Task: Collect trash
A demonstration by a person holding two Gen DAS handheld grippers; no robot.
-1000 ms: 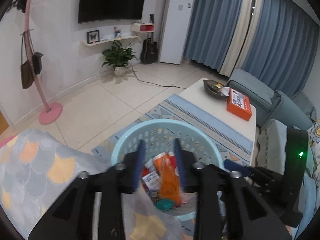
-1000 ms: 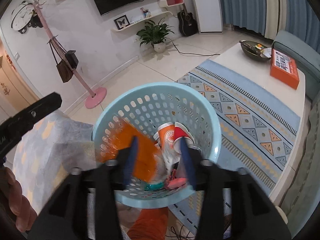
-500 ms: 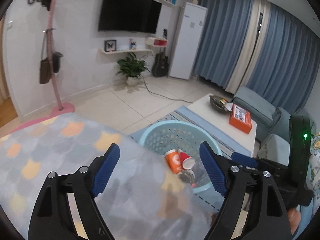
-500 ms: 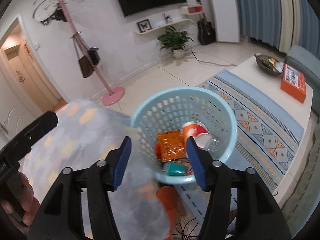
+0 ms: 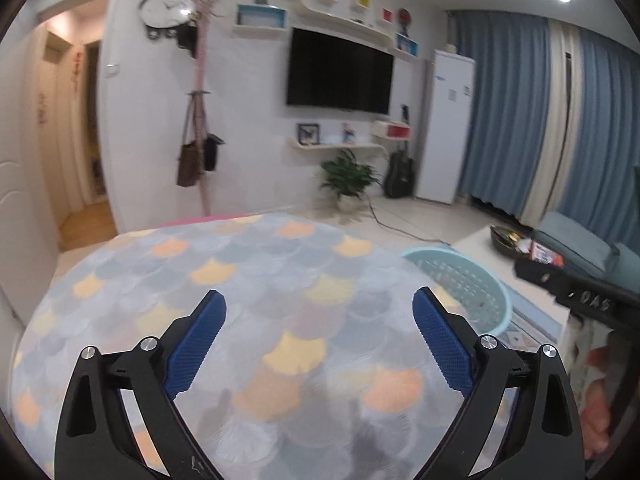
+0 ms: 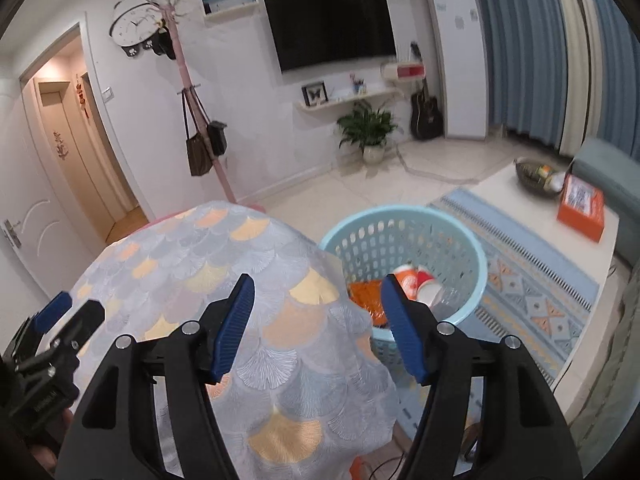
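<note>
We hold both the left gripper [image 5: 318, 314] and right gripper [image 6: 316, 300] with jaws spread and empty above the worktop [image 6: 192, 264]; the trash sits in the basket [image 6: 478, 276] at right.

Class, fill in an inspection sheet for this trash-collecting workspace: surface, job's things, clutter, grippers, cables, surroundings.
Surface: round table under a scale-patterned cloth; no trash seen on it.
Job's things: light blue basket on the floor beside the table, holding paper cups and an orange wrapper.
Clutter: orange box and dark bowl on the coffee table.
Grippers: left hand-held gripper open, empty; right hand-held gripper open, empty.
Cables: one cord across the floor tiles.
Surroundings: TV, coat stand, potted plant, guitar.
</note>
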